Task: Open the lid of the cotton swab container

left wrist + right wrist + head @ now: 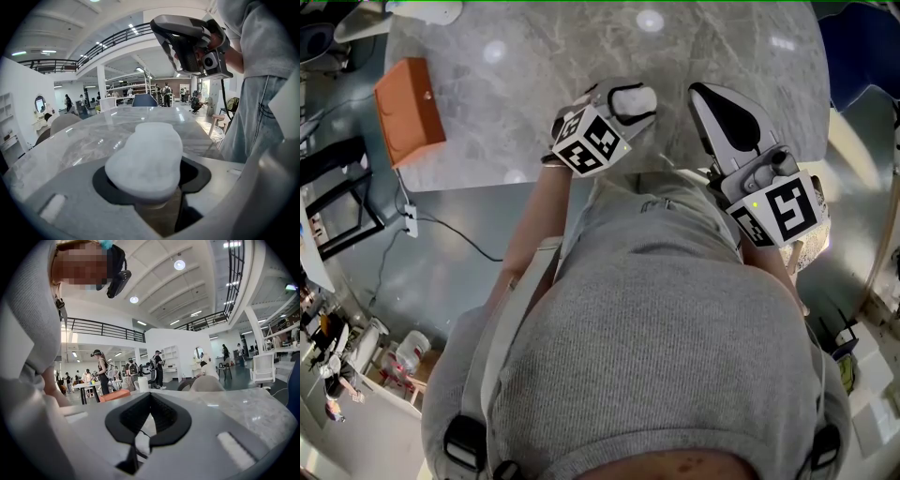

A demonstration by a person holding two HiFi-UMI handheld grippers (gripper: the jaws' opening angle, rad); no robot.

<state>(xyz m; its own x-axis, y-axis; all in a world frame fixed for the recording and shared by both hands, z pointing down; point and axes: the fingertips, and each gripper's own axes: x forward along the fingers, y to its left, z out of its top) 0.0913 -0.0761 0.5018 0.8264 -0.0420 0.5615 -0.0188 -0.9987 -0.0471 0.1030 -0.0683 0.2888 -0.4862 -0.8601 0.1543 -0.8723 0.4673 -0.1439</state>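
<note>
The cotton swab container (145, 159) has a frosted white oval lid, and a clear body shows just below it. It sits between the jaws of my left gripper (634, 99), which are shut on it and hold it over the near edge of the marble table (534, 56). In the head view it shows only as a white patch. The lid looks closed. My right gripper (703, 94) is apart from it to the right, its jaws shut and empty. From the left gripper view, the right gripper (192, 44) hangs above and beyond the container.
An orange box (410, 108) lies at the table's left edge; the orange box (115, 395) also shows in the right gripper view beside a white cup (142, 383). The person's grey sweater fills the lower head view. A cable (441, 225) runs across the floor on the left.
</note>
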